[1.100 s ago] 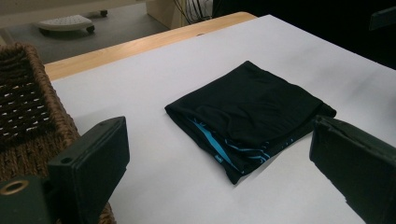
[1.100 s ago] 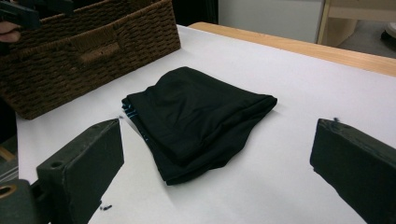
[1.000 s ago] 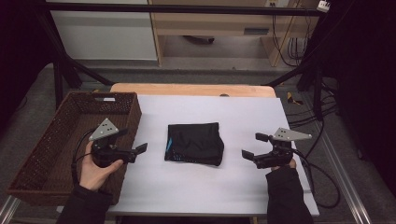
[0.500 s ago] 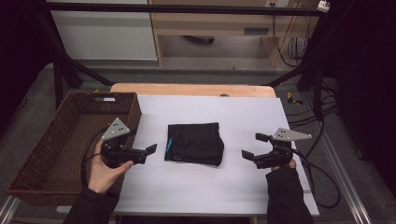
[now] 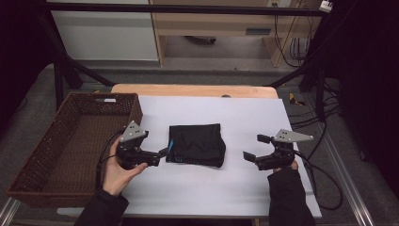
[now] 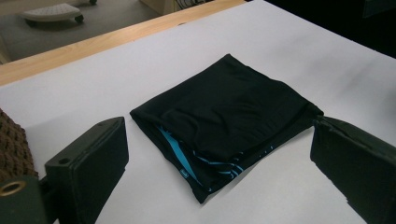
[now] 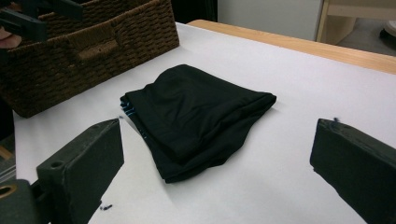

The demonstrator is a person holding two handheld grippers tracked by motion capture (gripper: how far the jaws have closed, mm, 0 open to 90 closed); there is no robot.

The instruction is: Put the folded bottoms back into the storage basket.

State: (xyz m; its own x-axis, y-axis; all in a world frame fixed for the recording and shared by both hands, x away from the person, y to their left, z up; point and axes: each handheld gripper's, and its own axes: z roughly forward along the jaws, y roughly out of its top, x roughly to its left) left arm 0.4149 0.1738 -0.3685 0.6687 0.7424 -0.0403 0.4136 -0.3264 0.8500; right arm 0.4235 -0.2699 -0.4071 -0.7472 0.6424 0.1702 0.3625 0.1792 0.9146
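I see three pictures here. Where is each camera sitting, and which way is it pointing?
High view: above the person's side of the table, looking forward and down; both forearms, the left tongs and right tongs show.
Left gripper view: rides the left tongs, low, facing the folded black cloth; its two black jaws stand open.
Right gripper view: rides the right tongs, facing the cloth with the wicker basket beyond; jaws open.
All three share the cloth.

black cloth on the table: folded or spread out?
Folded. The black cloth lies as a compact square, with stacked layers and blue lining showing at its open edge in the left gripper view. Neither claw touches it.
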